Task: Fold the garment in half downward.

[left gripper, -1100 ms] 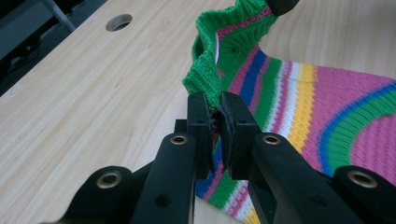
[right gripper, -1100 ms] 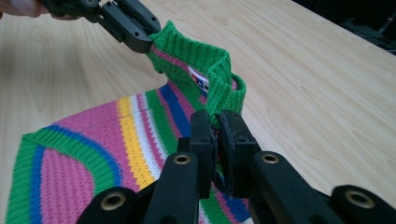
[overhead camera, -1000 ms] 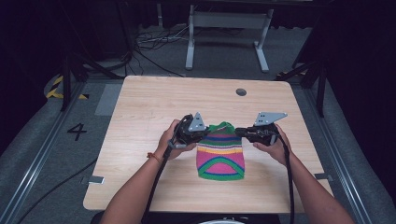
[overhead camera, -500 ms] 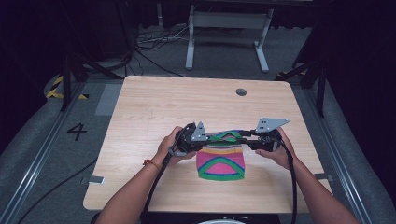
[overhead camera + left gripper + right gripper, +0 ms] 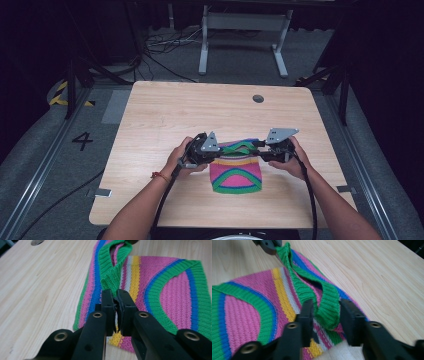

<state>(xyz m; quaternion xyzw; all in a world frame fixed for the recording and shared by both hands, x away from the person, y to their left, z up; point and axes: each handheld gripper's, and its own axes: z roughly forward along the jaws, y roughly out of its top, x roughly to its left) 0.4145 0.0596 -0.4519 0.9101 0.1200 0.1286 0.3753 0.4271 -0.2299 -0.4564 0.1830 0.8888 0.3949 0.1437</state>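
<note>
A striped knitted cloth in pink, green, blue and yellow lies on the wooden table, toward its front. Its green ribbed edge is raised between the two grippers. My left gripper is shut on that edge, and in the left gripper view the jaws pinch the green rib tightly above the cloth. My right gripper has its jaws apart, with the green band lying loosely between them over the cloth. The left gripper's tip shows far off in the right gripper view.
A round cable hole sits in the table's far right part. Bare wood stretches behind and to the left of the cloth. On the grey floor beyond stand a metal stand and cables, with a painted "4" at the left.
Both grippers have come toward the person with the green edge, drawing the cloth's far part up and over. The right gripper's jaws now stand apart.
</note>
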